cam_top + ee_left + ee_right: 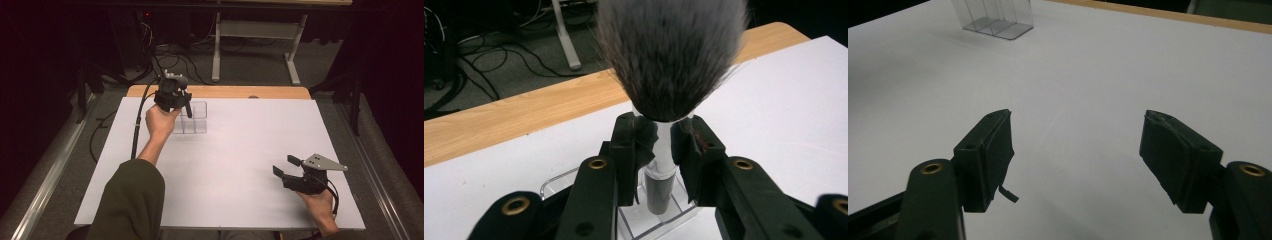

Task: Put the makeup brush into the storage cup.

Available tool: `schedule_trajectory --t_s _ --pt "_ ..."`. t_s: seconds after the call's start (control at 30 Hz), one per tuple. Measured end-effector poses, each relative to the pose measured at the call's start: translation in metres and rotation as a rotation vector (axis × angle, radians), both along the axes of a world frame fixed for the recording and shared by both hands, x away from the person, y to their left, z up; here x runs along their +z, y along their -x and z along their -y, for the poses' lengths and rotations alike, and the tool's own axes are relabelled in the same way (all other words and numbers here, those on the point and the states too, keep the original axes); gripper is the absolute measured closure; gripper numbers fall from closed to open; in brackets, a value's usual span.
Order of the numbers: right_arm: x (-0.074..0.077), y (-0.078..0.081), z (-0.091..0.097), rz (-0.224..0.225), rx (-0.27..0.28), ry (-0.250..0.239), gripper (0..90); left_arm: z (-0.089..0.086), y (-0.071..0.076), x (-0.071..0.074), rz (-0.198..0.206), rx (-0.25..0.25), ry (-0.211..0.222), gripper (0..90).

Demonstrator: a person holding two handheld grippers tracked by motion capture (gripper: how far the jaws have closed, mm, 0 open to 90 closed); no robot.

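A makeup brush [671, 55] with a full grey-black bristle head, silver ferrule and dark handle stands upright, and my left gripper [663, 135] is shut on its ferrule. The handle's lower end reaches down into a compartment of a clear plastic organizer [644, 220]. In the high view the left gripper [172, 95] hovers over that organizer [197, 122] at the back left of the white table [240, 150]. My right gripper [284, 166] rests near the front right, open, with nothing between its jaws [1078, 150]. The organizer [995, 17] shows far off in the right gripper view.
A wooden strip [225, 91] runs along the table's far edge. Beyond it are floor cables [170, 55] and a white metal desk frame [260, 45]. Metal rails flank the table on both sides.
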State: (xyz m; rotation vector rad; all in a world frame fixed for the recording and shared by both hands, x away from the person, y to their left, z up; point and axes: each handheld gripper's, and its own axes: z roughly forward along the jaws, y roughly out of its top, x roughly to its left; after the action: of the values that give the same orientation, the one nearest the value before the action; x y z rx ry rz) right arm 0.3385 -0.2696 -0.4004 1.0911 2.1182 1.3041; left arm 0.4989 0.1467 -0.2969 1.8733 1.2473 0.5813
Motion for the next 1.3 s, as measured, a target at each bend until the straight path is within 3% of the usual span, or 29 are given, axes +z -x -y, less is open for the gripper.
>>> schedule_trajectory --t_s 0.4,0.53,0.63,1.0,1.2,1.3 --pt "0.000 0.000 -0.001 -0.005 0.004 0.000 31.2 0.004 -0.004 -0.003 -0.036 -0.022 -0.022 69.1" --pt "0.000 0.000 0.000 -0.006 0.003 -0.002 31.2 0.005 -0.004 -0.004 -0.049 -0.005 -0.018 50.3" --pt "0.000 0.000 0.000 -0.005 0.002 -0.003 31.3 0.004 -0.004 -0.003 -0.051 -0.010 -0.007 43.3" --pt "0.000 0.000 0.000 -0.002 0.003 -0.002 31.2 -0.003 0.005 0.007 -0.025 -0.035 0.026 36.4" --pt "0.000 0.001 0.000 -0.005 0.001 -0.002 31.3 -0.005 0.010 0.010 -0.021 -0.051 0.028 35.2" --pt "0.000 0.001 0.000 -0.006 0.000 -0.002 31.3 -0.004 0.014 0.011 -0.010 -0.041 0.008 34.1"
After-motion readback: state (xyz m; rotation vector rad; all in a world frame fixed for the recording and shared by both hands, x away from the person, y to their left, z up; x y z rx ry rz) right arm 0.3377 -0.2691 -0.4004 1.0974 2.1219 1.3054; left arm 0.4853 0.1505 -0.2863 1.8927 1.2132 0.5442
